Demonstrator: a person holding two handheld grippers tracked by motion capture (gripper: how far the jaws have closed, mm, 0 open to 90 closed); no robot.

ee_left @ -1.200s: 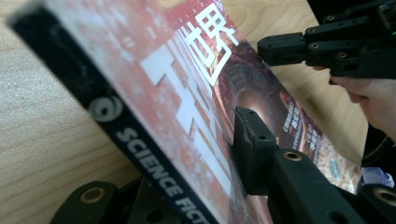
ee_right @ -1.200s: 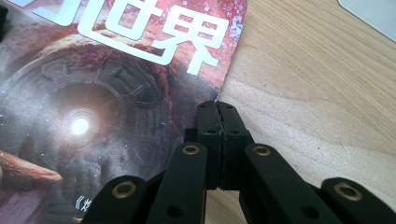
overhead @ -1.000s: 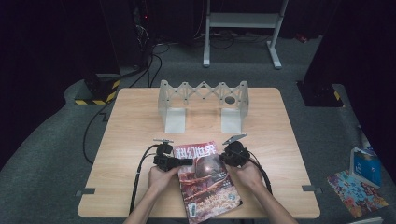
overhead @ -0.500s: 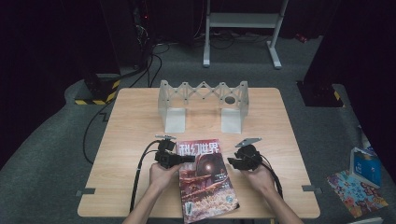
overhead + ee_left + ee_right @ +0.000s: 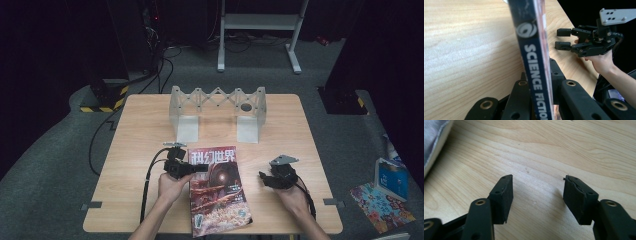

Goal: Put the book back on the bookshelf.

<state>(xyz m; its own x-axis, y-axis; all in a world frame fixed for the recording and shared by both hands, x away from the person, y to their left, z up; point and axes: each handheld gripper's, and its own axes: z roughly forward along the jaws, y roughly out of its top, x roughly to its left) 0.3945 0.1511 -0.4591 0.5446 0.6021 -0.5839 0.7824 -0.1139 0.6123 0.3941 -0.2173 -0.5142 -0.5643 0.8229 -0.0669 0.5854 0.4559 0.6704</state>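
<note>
Pale wood table (image 5: 140, 150) fills the middle of the scene on a grey carpeted floor (image 5: 55, 165), with a white metal stand (image 5: 260, 22) beyond its far edge and dark equipment on the far left. On the far half of the table stands a grey folding rack (image 5: 217, 107) on two flat feet, well apart from the hands. A magazine (image 5: 217, 192) with a red and dark cover lies at the near edge, between the two hands. The left gripper (image 5: 192, 168) pinches the magazine's far left edge, its jaws pressed on the spine, which the left gripper view shows standing on edge between them. The right gripper (image 5: 263, 177) sits to the right of the magazine, apart from it, over bare wood; its jaws have just been opening and now stand spread with nothing between them. On the floor to the near right lie a blue carton (image 5: 391, 177) and a colourful booklet (image 5: 382, 206).
</note>
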